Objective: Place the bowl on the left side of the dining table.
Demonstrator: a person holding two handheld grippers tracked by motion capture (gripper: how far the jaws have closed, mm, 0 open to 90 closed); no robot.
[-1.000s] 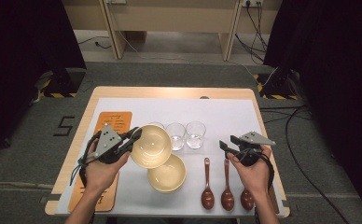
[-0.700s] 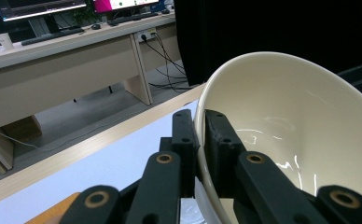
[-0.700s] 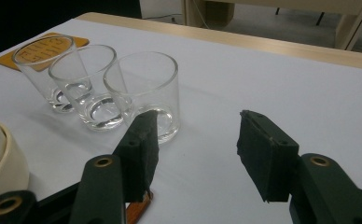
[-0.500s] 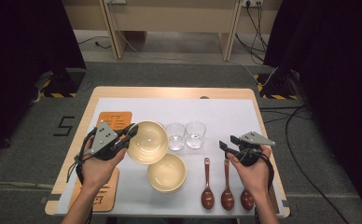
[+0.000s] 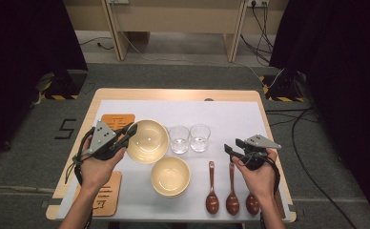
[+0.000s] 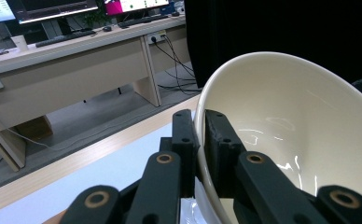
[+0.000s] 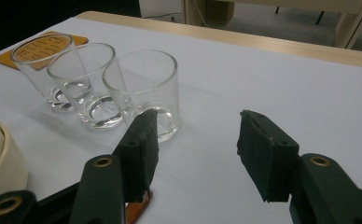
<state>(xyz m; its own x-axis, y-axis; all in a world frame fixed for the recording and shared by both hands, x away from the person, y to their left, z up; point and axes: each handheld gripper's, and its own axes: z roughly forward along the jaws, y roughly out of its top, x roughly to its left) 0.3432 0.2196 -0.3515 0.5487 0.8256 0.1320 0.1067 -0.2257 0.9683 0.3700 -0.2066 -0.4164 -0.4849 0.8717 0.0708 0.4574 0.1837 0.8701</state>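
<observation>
Currently the left gripper (image 5: 127,135) is clamped on the rim of a cream bowl (image 5: 148,140), one jaw inside the wall and one outside, as the left gripper view shows with the bowl (image 6: 291,135) tilted up in front of the camera. From the high view the bowl sits tipped and looks lifted off the white mat (image 5: 231,119), left of the glasses (image 5: 189,138) and just behind a second bowl (image 5: 170,175) that rests flat on the mat. Step in hand: carrying a bowl, probably to a spot on the left side near the orange coasters (image 5: 118,120), though the target can't be told for sure. The right gripper (image 5: 233,150) hovers with jaws apart and nothing between them, above the handles of the three brown spoons (image 5: 231,191); its own view faces three glasses (image 7: 142,93). Next move calls for keeping the pinch firm on the thin rim, levelling the bowl, and lowering it clear of the second bowl and the glasses before letting go. A slip at the rim is the main risk.
</observation>
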